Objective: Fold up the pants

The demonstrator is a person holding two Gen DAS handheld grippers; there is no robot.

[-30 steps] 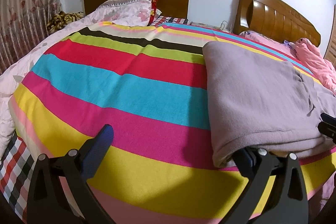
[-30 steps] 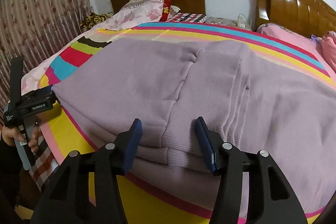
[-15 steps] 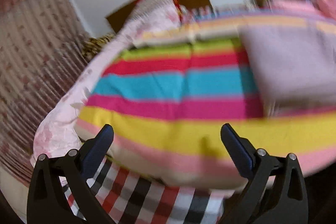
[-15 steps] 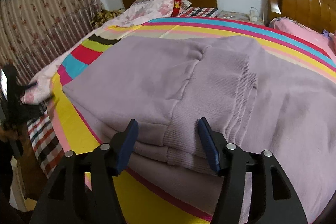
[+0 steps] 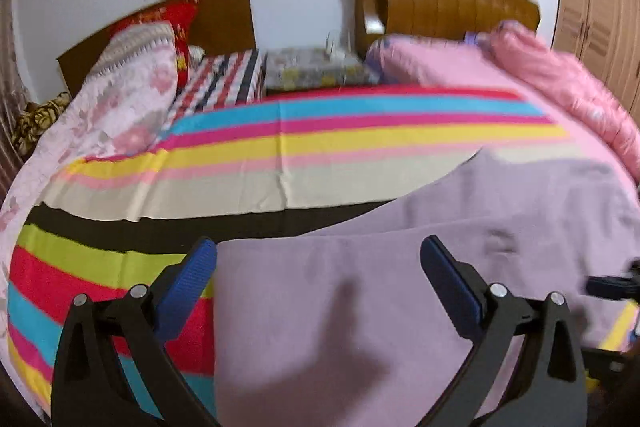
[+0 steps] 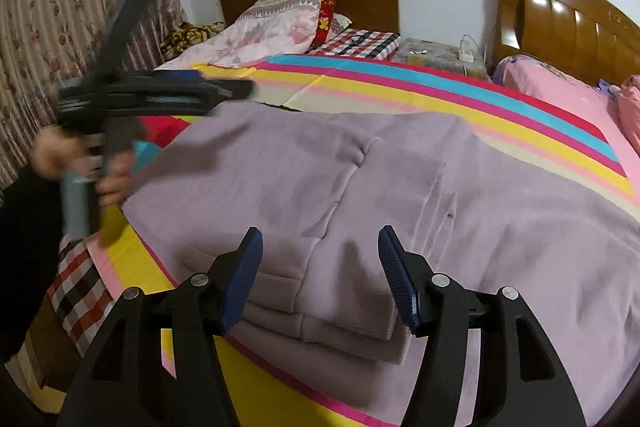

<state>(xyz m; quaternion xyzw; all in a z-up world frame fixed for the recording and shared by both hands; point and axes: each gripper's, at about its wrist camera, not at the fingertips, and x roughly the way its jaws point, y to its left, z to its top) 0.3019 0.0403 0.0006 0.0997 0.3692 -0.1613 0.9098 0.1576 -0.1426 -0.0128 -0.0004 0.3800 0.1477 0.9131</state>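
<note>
The pants [image 6: 360, 187] lie folded in layers near the bed's [image 6: 500, 115] front edge. The left gripper [image 5: 320, 275] and right gripper [image 6: 320, 267] hover wide, holding nothing; perhaps one fold remains.

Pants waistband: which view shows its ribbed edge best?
The right wrist view. The pants lie folded there, and the ribbed waistband sits sharp and close, between the open right gripper. The left wrist view shows only blurred, plain lilac cloth between the open left gripper; no ribbing is visible.
</note>
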